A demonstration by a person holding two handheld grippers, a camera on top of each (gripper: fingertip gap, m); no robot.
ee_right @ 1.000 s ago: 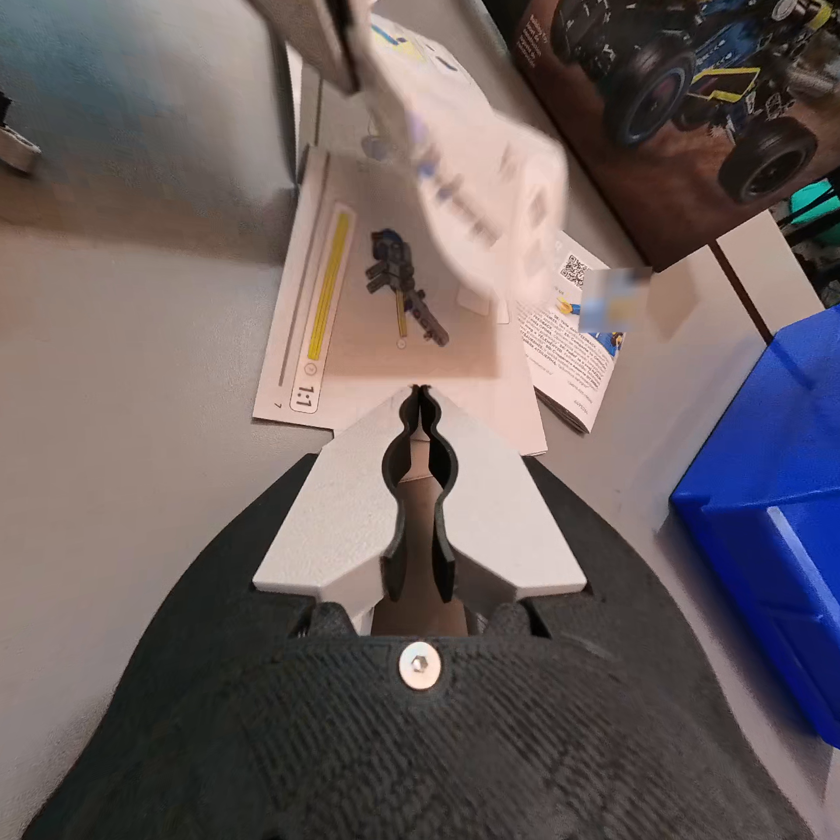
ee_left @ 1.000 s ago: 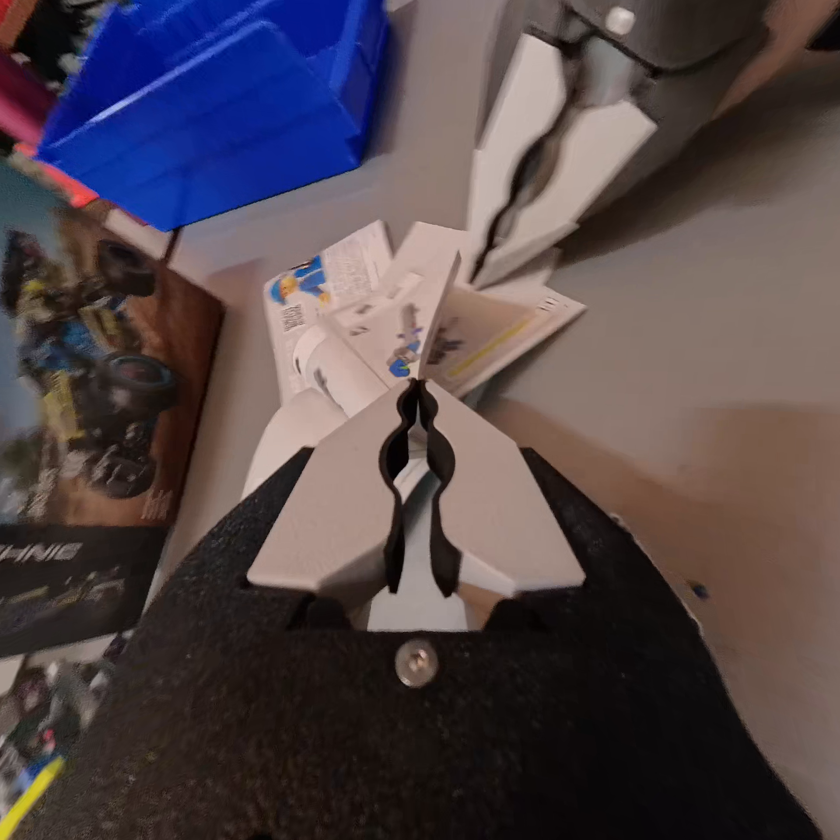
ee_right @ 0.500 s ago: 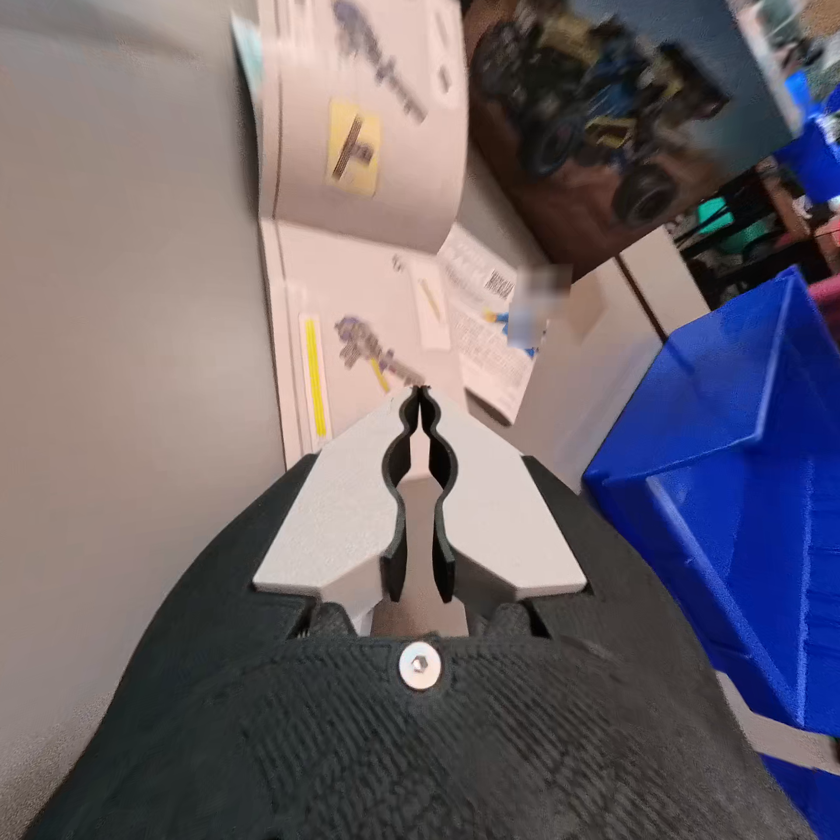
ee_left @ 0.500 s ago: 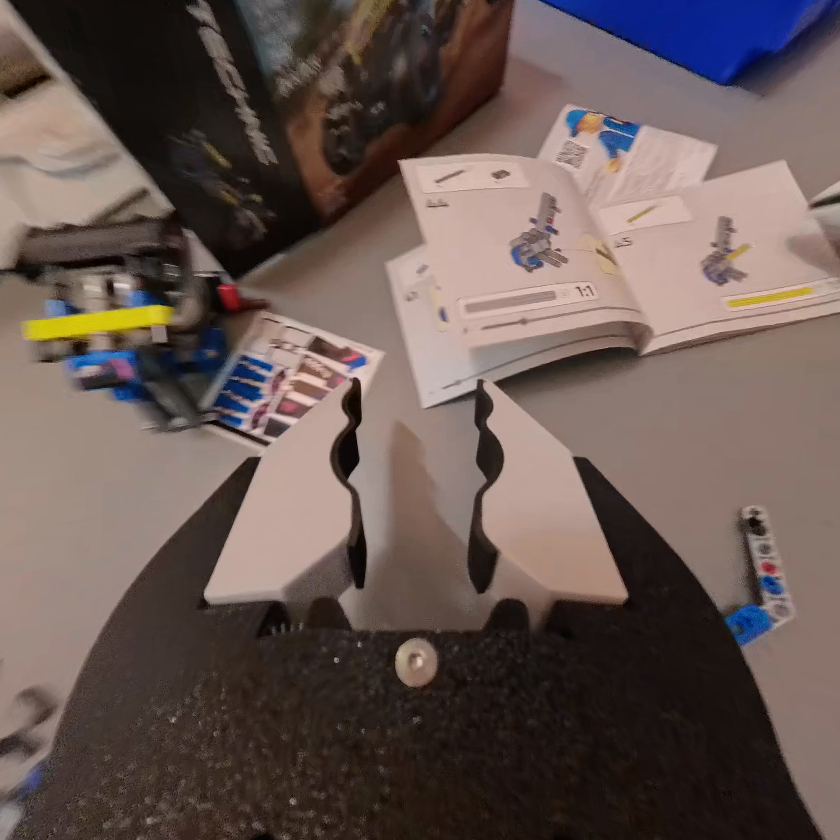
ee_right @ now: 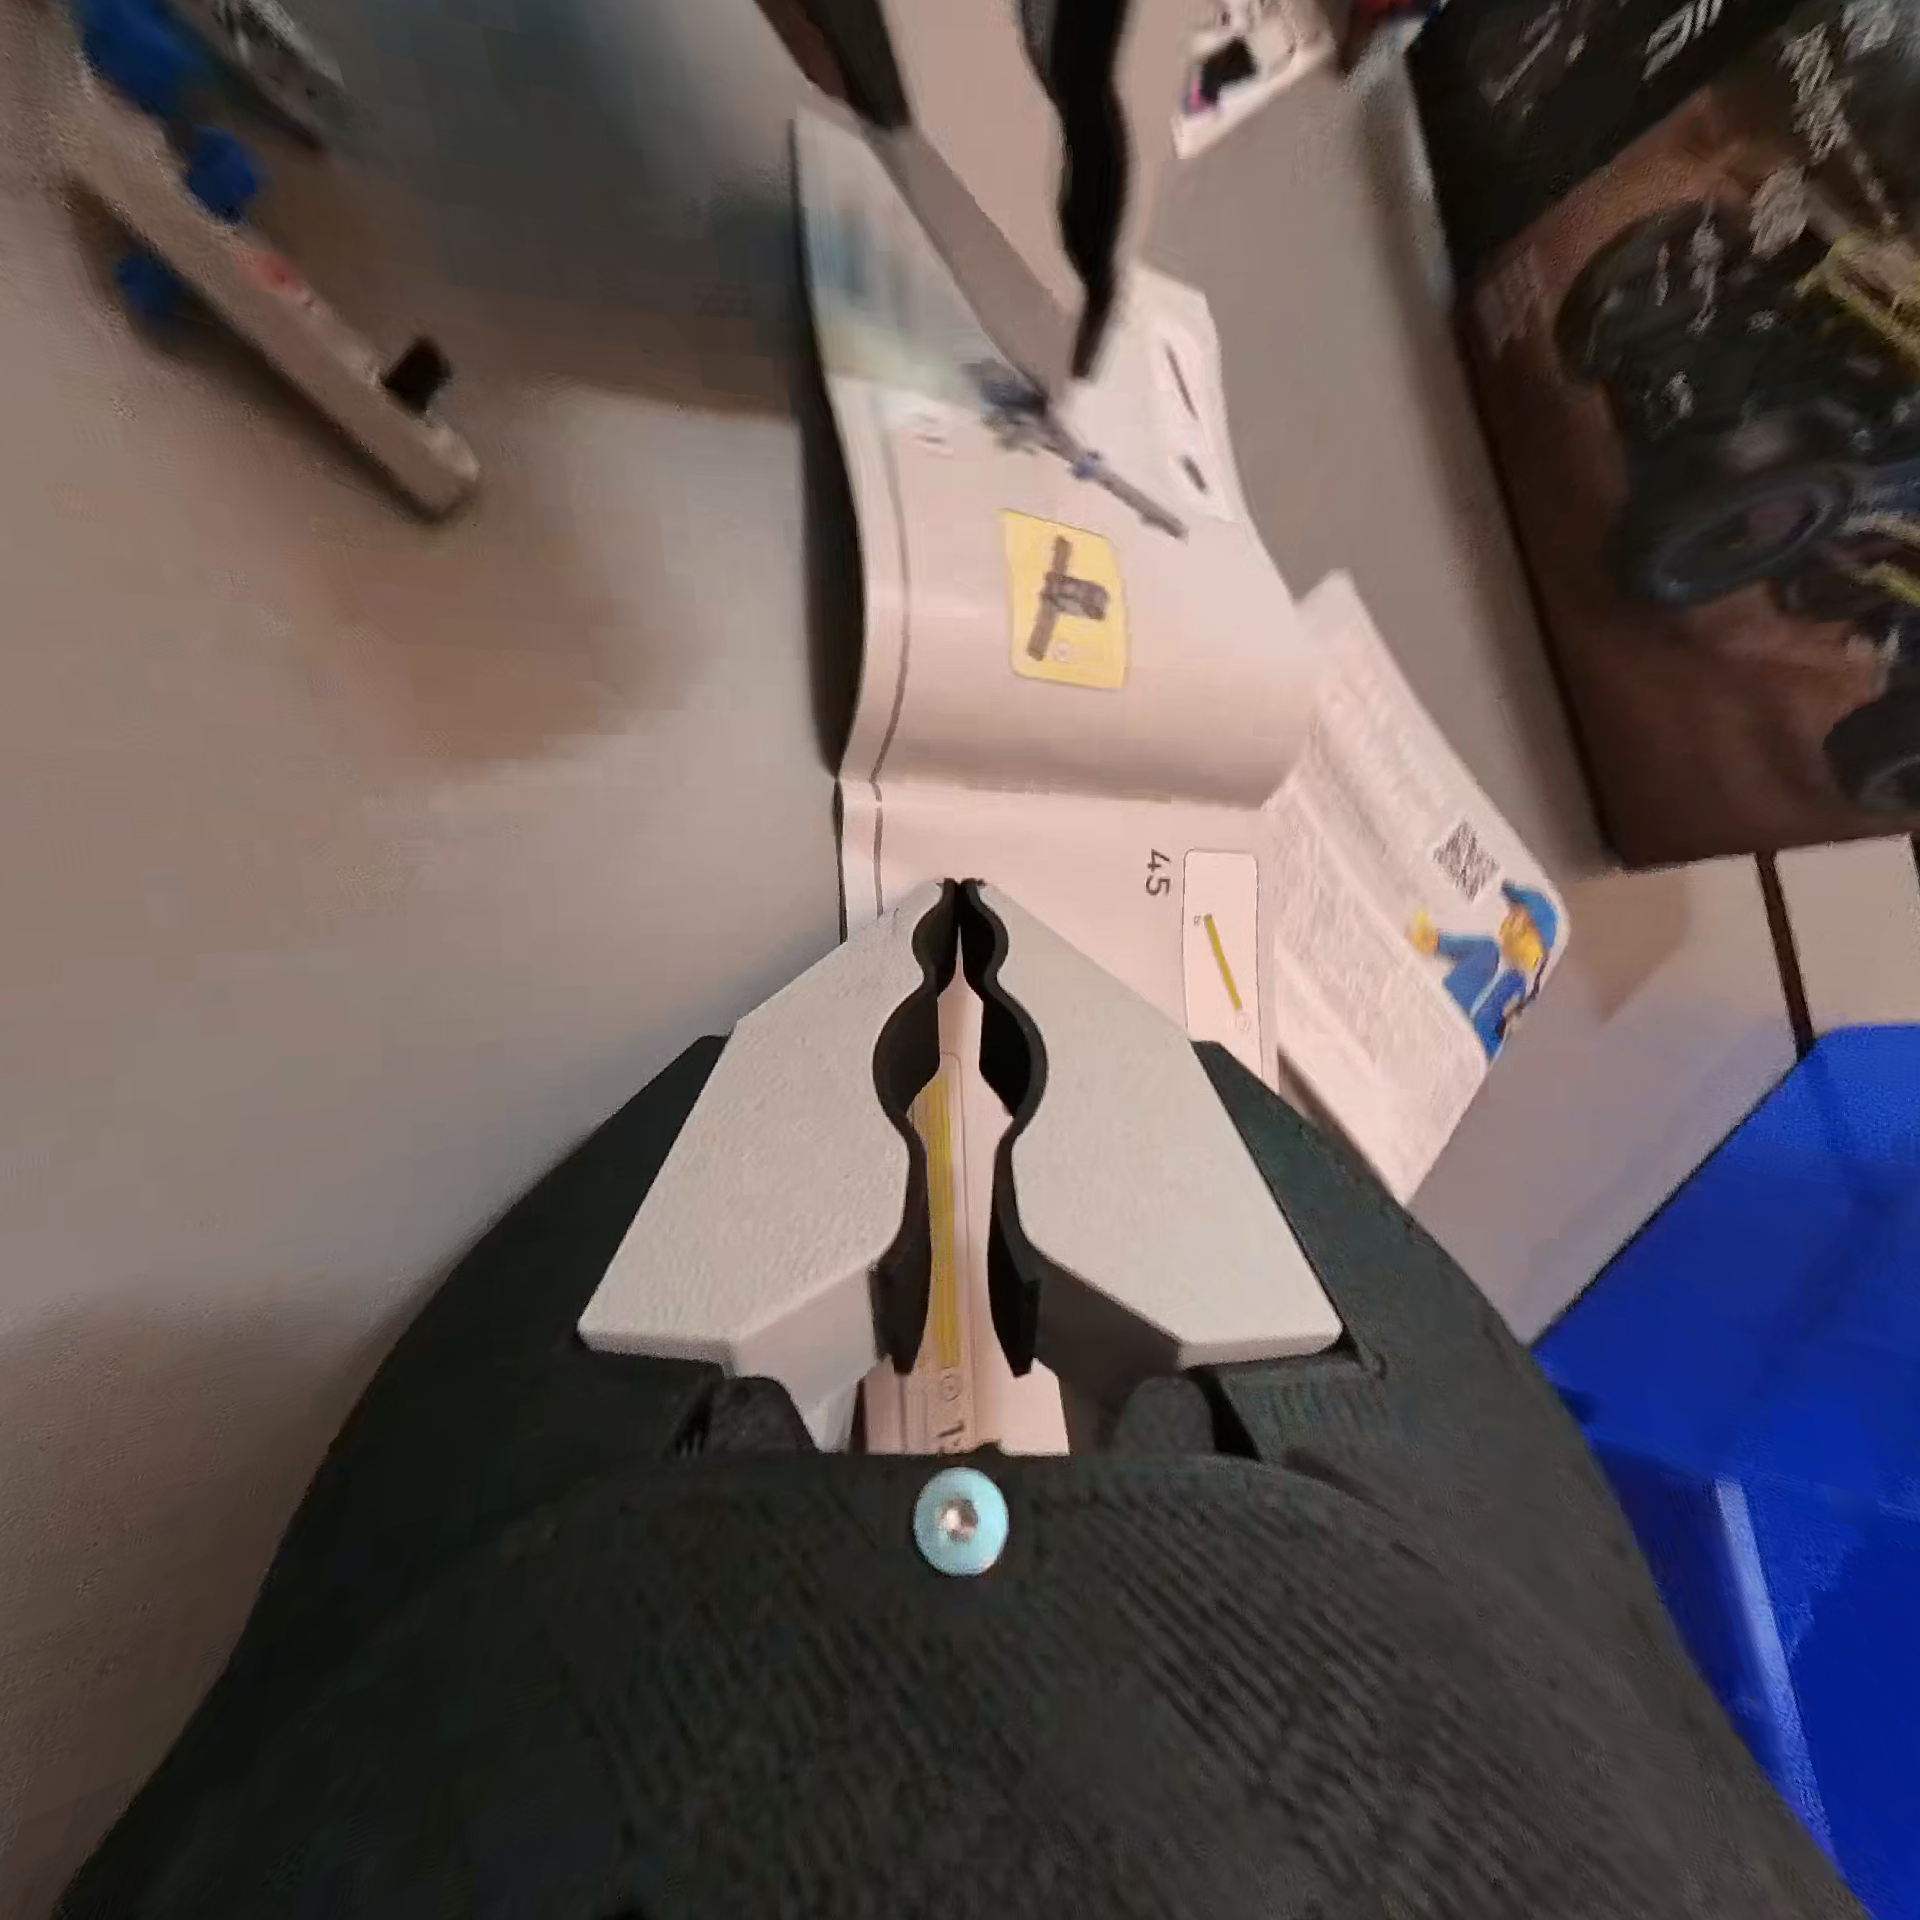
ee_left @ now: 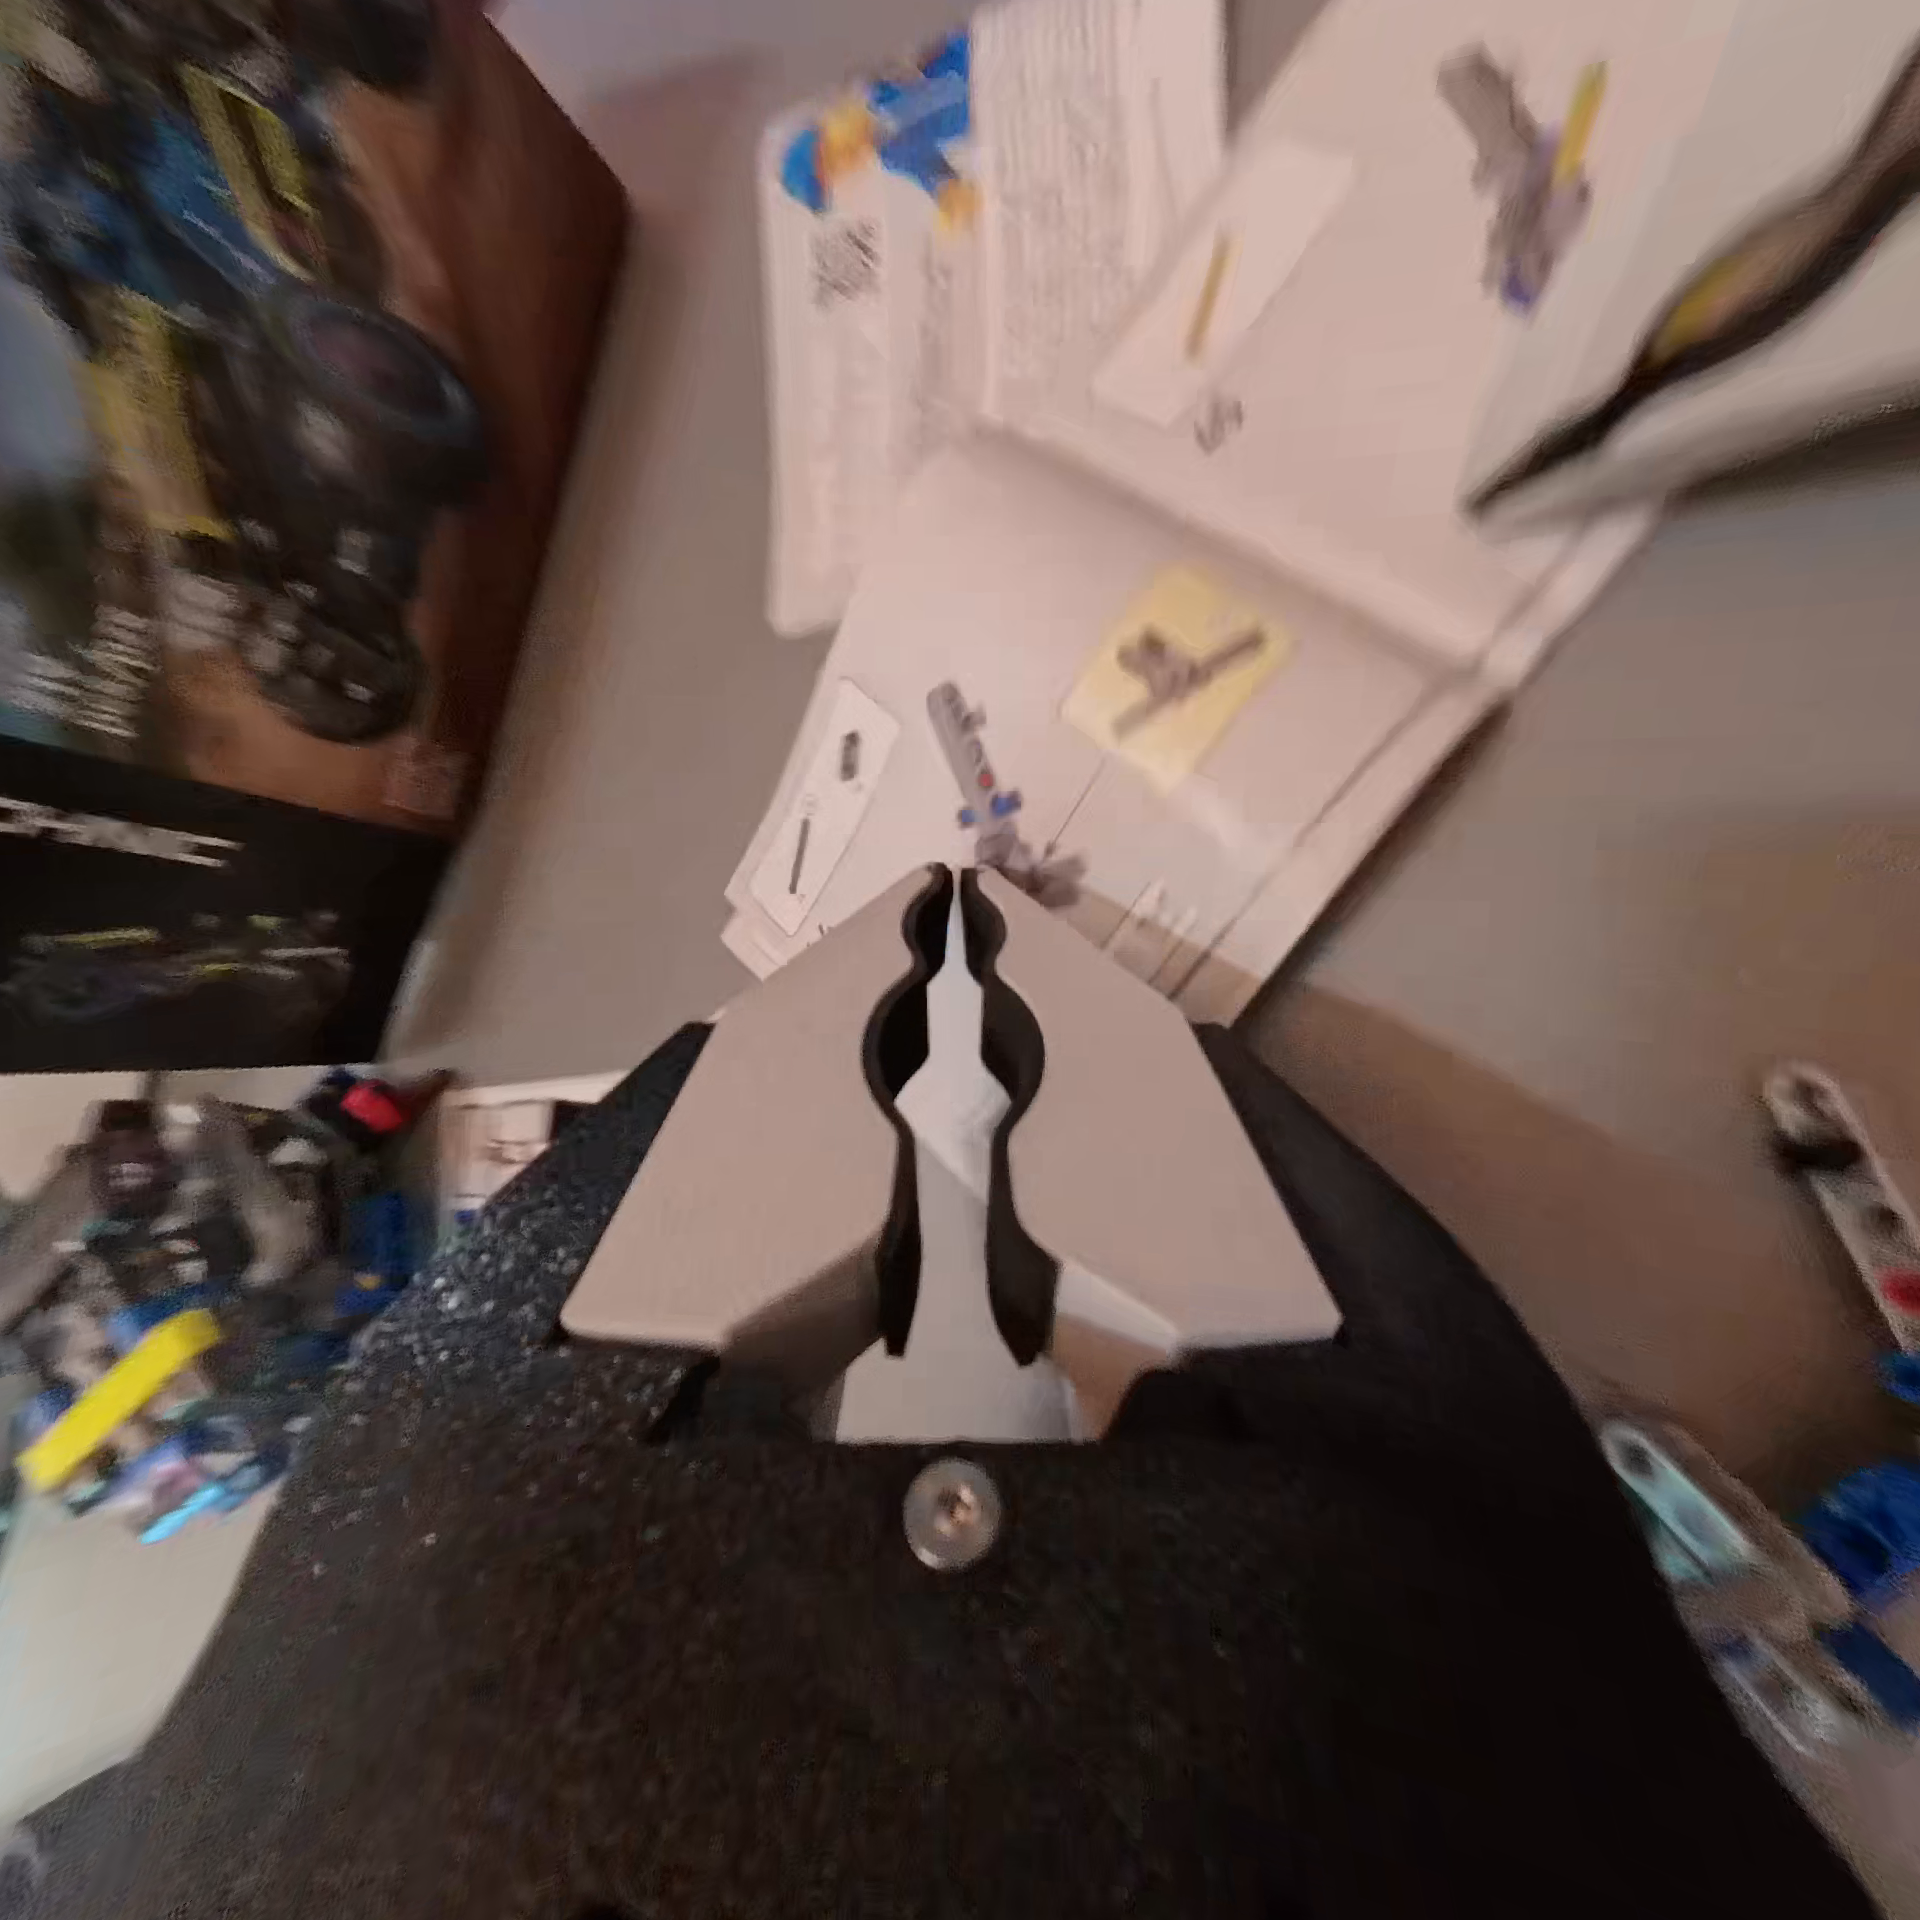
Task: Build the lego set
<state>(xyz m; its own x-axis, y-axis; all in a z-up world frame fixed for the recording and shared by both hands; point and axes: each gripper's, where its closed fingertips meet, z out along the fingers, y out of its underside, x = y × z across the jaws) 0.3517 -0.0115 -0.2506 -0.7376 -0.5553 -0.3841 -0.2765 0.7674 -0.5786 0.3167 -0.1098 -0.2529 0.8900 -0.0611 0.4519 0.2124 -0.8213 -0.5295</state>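
The open instruction booklet [ee_left: 1351, 790] lies flat on the grey table and also shows in the right wrist view [ee_right: 1039, 748]. My left gripper [ee_left: 957, 881] is shut, its tips down on the booklet's near page; it shows in the right wrist view [ee_right: 1075, 353] too. I cannot tell whether it pinches a sheet. My right gripper [ee_right: 958, 885] is shut and empty over the booklet's fold; the left wrist view shows it [ee_left: 1481, 504] on the far page. A partly built blue, yellow and grey lego model [ee_left: 156, 1299] sits at the left.
The lego box [ee_left: 260, 416] stands left of the booklet and shows in the right wrist view [ee_right: 1714, 520]. A leaflet [ee_right: 1403, 935] lies under the booklet. A grey lego beam with blue pins [ee_left: 1849, 1195] lies on the table. A blue bin [ee_right: 1766, 1351] is at the right. About 11 cm separates my left fingertips from my right.
My left gripper let go of the lifted page, opened near the lego model, then came back onto the booklet and shut. The booklet now lies open at another spread. My right gripper stayed shut.
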